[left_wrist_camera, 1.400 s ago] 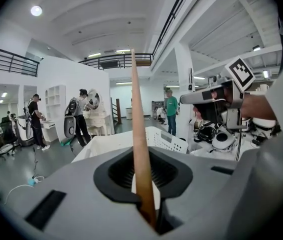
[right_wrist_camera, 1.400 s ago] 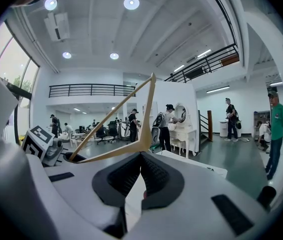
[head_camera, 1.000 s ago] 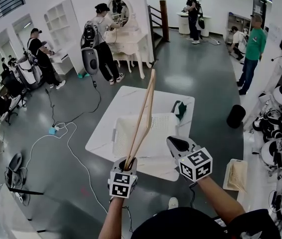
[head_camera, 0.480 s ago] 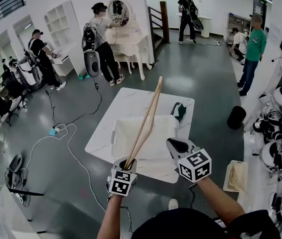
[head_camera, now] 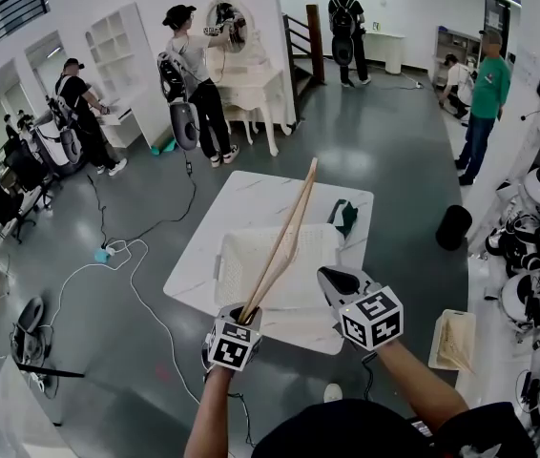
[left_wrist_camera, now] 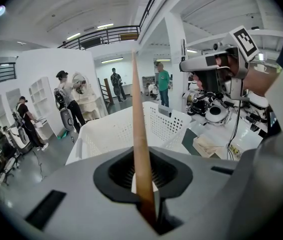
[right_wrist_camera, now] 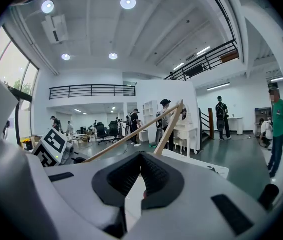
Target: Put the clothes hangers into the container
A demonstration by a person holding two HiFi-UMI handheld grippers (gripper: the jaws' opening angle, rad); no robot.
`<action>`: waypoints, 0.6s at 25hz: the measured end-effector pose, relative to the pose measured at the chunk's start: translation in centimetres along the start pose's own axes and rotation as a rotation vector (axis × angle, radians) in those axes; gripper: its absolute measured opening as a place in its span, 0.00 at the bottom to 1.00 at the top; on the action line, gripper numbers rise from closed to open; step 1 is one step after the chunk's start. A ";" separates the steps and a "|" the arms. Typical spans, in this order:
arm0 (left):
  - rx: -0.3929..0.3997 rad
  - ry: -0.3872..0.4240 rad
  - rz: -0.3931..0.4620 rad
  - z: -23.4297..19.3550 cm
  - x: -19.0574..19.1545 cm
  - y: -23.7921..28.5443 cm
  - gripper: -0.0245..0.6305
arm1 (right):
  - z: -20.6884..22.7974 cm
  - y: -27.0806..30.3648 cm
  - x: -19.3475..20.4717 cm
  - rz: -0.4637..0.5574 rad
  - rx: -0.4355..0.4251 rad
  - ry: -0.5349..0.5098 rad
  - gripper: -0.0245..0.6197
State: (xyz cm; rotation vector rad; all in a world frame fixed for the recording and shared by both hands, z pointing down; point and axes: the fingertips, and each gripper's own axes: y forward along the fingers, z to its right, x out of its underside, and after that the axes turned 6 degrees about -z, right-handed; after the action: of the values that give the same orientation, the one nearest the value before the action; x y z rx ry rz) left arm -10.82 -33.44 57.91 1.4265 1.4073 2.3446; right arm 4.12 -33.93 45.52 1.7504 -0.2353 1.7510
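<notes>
A wooden clothes hanger (head_camera: pixel 284 232) sticks up and away from my left gripper (head_camera: pixel 245 311), which is shut on its lower end. Its long arms lean over a white perforated basket (head_camera: pixel 235 260) on the white table (head_camera: pixel 241 198). In the left gripper view the hanger (left_wrist_camera: pixel 137 129) rises straight from between the jaws, with the basket (left_wrist_camera: pixel 106 134) just beyond. My right gripper (head_camera: pixel 331 277) hovers over the basket's near right corner, its jaws together and nothing between them. From the right gripper view the hanger (right_wrist_camera: pixel 131 134) crosses at the left.
A dark green cloth (head_camera: pixel 346 216) lies on the table's far right. A black bin (head_camera: pixel 452 223) and a box of wooden hangers (head_camera: pixel 453 337) stand on the floor at the right. Cables (head_camera: pixel 127 256) trail at the left. Several people stand further back.
The hanger's top has tipped to the right and lower over the basket. Both grippers have barely shifted. People in the background have walked on.
</notes>
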 end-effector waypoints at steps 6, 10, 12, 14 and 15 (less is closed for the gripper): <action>0.007 0.032 -0.054 -0.2 0.4 0.7 0.12 | 0.2 0.2 0.0 -0.005 -0.001 0.000 0.07; 0.001 0.047 -0.073 -0.5 0.5 0.9 0.12 | 0.3 0.4 0.0 -0.011 -0.001 0.001 0.07; 0.005 0.059 -0.090 -0.5 0.7 1.0 0.12 | 0.3 0.5 0.1 -0.013 -0.002 0.001 0.07; 0.011 0.069 -0.112 -0.5 0.9 1.2 0.12 | 0.4 0.6 0.1 -0.015 -0.001 0.003 0.07; 0.012 0.075 -0.122 -0.5 1.0 1.2 0.12 | 0.4 0.7 0.2 -0.016 -0.002 0.004 0.07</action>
State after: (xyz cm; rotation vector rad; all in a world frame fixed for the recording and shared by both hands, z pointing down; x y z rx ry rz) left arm -11.30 -34.04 59.37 1.2300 1.4833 2.3400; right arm 4.10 -34.66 45.95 1.7425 -0.2207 1.7423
